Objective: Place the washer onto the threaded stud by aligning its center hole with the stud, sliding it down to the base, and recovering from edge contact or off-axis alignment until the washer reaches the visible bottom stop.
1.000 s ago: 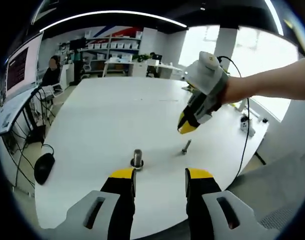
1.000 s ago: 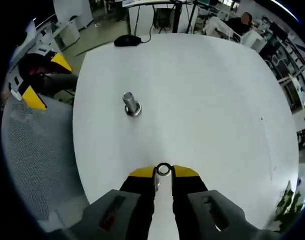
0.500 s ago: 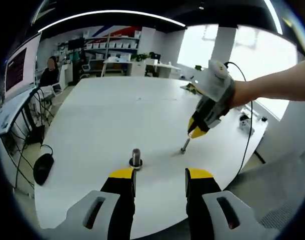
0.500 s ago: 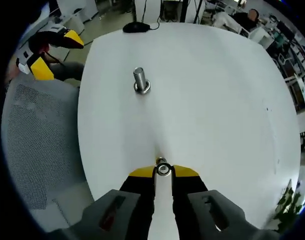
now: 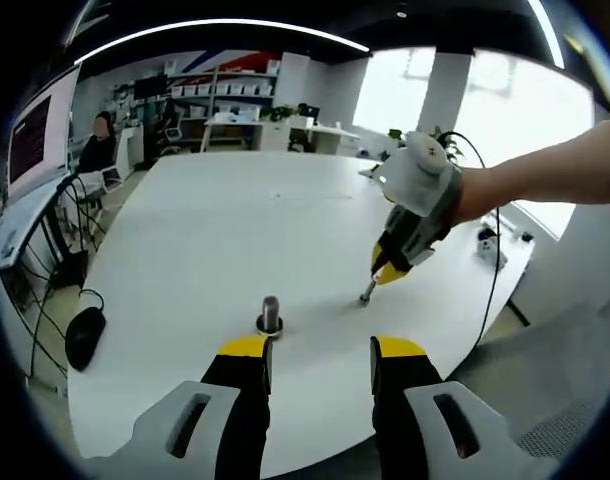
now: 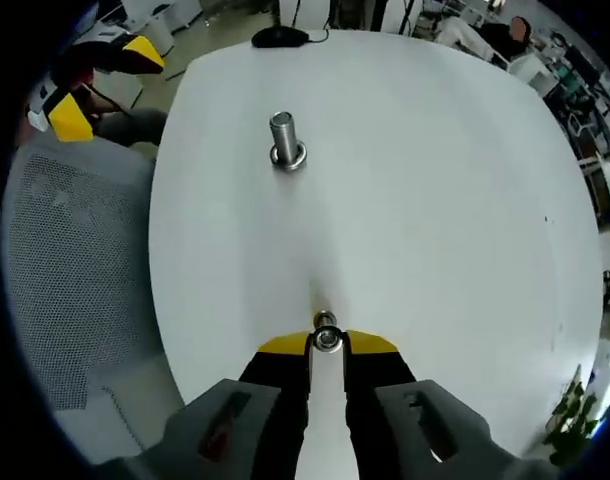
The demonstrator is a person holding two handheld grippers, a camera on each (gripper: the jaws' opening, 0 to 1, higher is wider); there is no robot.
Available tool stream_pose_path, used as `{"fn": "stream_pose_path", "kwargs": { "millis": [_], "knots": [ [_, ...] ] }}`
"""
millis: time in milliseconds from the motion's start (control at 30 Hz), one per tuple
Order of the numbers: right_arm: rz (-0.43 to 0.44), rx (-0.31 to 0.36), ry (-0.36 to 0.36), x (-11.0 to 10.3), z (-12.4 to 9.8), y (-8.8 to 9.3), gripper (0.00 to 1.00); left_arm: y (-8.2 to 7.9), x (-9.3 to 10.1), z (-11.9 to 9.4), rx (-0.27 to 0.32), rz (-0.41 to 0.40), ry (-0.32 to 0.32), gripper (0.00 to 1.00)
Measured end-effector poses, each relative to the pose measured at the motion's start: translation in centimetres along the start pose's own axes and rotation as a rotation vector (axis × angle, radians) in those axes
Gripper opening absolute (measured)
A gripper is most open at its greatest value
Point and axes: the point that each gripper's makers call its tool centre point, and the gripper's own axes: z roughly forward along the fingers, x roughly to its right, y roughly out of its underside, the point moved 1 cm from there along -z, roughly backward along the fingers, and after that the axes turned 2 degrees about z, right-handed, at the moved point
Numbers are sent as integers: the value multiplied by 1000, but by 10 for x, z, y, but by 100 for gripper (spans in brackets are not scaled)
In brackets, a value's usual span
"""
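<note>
Your right hand-held gripper (image 6: pixel 327 342) is nearly closed, pinching the washer (image 6: pixel 327 339) right over the threaded stud (image 5: pixel 368 292) on the table (image 6: pixel 435 200). Left hand-held gripper (image 5: pixel 320 350) wide open, empty, near a metal cylinder (image 5: pixel 270 314).

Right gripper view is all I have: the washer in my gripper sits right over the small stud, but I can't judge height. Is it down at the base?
Observer: No. From the side, in the left gripper view, the right gripper is at the upper end of the small stud, so the washer is well above the table.
Operator: Is the left gripper touching the larger post?
Observer: No. The left gripper is open and the larger post stands just beyond its left jaw tip.
</note>
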Motion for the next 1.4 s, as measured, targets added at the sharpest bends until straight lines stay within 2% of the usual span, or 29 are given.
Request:
{"fn": "stream_pose_path", "kwargs": {
  "millis": [500, 767, 867, 1000, 1167, 1300, 1400],
  "knots": [
    [10, -41, -20, -5, 39, 9, 14, 2, 0, 1, -9, -1, -1, 38],
    [14, -27, -18, -2, 39, 9, 17, 3, -1, 1, -13, -3, -3, 38],
    [50, 5, -8, -1, 33, 11, 23, 4, -1, 0, -14, -4, -5, 38],
    [89, 38, 3, -2, 20, 18, 24, 4, 0, 1, -20, 2, -4, 38],
    [193, 134, 26, -6, 0, 28, 26, 5, 1, 2, -27, 13, 0, 38],
    [248, 208, 80, -6, -24, 44, 26, 2, 3, 1, -10, 6, 6, 38],
    [307, 294, 134, -7, -46, 52, 26, -1, 3, 0, 0, 13, 6, 38]
  ]
}}
